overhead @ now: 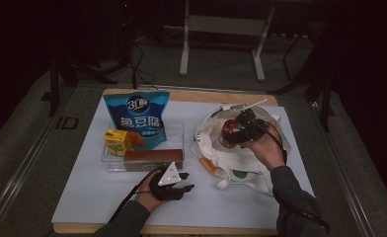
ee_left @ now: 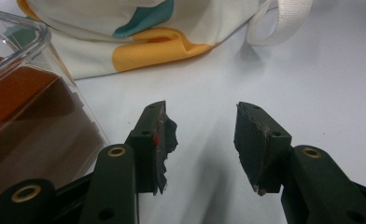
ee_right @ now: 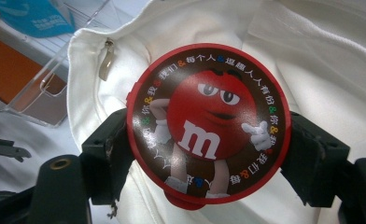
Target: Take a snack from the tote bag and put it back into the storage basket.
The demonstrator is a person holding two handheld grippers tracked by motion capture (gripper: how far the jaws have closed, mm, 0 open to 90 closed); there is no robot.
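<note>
One round candy tin point(ee_right: 209, 122) pinched in right gripper point(ee_right: 209, 140) fingers, left gripper point(ee_left: 204, 144) fingers spread, one bag point(ee_right: 321, 60).

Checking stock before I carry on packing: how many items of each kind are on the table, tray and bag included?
Blue snack pouch: 1
Yellow drink carton: 1
Brown box: 1
Round red candy tin: 1
Clear tray: 1
White cloth bag: 1
Total: 6

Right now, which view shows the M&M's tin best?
Right gripper view: the M&M's tin sits close up, lid art readable, clamped between that tool's jaws over the white bag. High view gives a small red spot.
</note>
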